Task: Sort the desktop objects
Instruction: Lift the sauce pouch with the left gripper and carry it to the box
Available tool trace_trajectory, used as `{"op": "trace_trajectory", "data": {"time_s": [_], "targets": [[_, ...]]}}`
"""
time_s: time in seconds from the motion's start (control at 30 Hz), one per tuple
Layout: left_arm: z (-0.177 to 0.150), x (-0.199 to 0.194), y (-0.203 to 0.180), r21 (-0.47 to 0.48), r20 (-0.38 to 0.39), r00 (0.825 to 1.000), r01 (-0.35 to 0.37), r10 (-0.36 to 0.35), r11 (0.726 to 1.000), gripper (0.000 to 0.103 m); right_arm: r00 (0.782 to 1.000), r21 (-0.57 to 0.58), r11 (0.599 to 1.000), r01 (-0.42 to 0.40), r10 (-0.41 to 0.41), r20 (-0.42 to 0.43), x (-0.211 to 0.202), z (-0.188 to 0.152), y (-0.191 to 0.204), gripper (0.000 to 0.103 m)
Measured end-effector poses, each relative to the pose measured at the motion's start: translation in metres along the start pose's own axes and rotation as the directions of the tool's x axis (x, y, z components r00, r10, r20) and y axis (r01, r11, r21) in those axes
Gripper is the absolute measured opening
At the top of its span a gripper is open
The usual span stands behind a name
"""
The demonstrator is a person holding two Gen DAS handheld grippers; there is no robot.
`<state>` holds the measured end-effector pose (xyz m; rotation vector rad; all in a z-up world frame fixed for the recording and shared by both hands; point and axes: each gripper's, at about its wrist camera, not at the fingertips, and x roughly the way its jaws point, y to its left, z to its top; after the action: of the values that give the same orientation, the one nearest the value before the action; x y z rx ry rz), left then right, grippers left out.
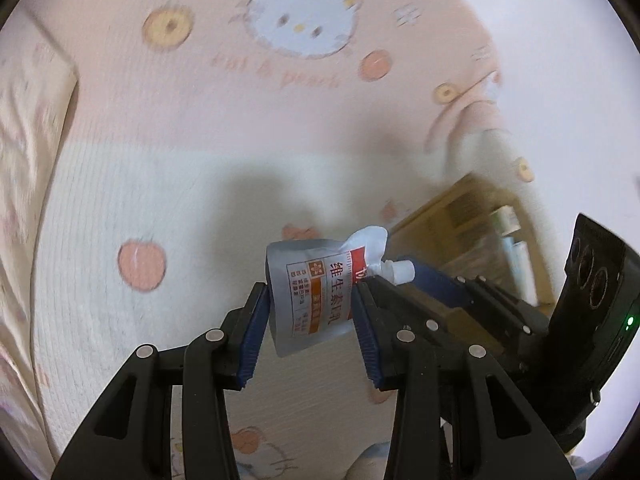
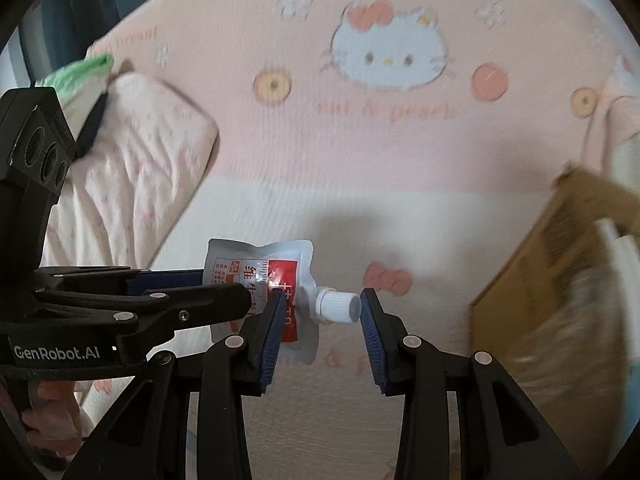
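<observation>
Above a bed (image 1: pixel 160 184) with a cartoon-cat sheet, the left gripper (image 1: pixel 310 312) had its jaws clamped on the body of a silver pouch (image 1: pixel 308 296), held clear of the sheet. The right gripper (image 2: pixel 320 312) had its jaws closed on the pouch's white cap (image 2: pixel 338 305). A cardboard box (image 2: pixel 532 280) stood nearby.

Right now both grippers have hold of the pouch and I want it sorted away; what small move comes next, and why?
Probably carry the pouch toward the cardboard box on the right. The left gripper clamps its body and the right gripper brackets the white cap, so it hangs clear above the blanket, and the box already holds items.
</observation>
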<state>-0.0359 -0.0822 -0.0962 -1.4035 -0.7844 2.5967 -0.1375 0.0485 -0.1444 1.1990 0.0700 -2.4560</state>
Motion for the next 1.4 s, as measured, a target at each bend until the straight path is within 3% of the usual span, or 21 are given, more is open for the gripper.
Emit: {"op": "trace_trajectory", "data": {"time_s": [0.33, 0.6, 0.77, 1.0, 1.13, 1.4], "targets": [[0.022, -0.030, -0.076, 0.162, 0.134, 0.990, 0.025, -0.047, 0.987, 0.045, 0.980, 0.010, 0.996, 0.085, -0.085, 0.178, -0.076, 0.015, -0.023, 0.035], [0.038, -0.019, -0.124, 0.234, 0.145, 0.983, 0.074, -0.110, 0.969, 0.045, 0.970, 0.088, 0.988, 0.127, -0.142, 0.197, -0.097, 0.018, -0.059, 0.035], [0.038, -0.003, -0.155, 0.275, 0.113, 0.983, 0.110, -0.146, 0.955, 0.041, 0.965, 0.162, 0.973, 0.162, -0.191, 0.182, -0.110, 0.011, -0.085, 0.035], [0.030, 0.011, -0.195, 0.336, 0.050, 0.985, 0.140, -0.166, 0.931, 0.031, 0.943, 0.235, 0.953, 0.190, -0.244, 0.226, -0.149, -0.003, -0.120, 0.035], [0.023, 0.025, -0.209, 0.320, -0.021, 0.981, 0.191, -0.195, 0.928, 0.031, 0.932, 0.244, 0.942, 0.230, -0.285, 0.224, -0.167, -0.011, -0.135, 0.035], [0.013, 0.057, -0.226, 0.227, -0.141, 0.964, 0.253, -0.225, 0.940, 0.031, 0.931, 0.198, 0.928, 0.316, -0.343, 0.123, -0.179, -0.029, -0.154, 0.035]]}}
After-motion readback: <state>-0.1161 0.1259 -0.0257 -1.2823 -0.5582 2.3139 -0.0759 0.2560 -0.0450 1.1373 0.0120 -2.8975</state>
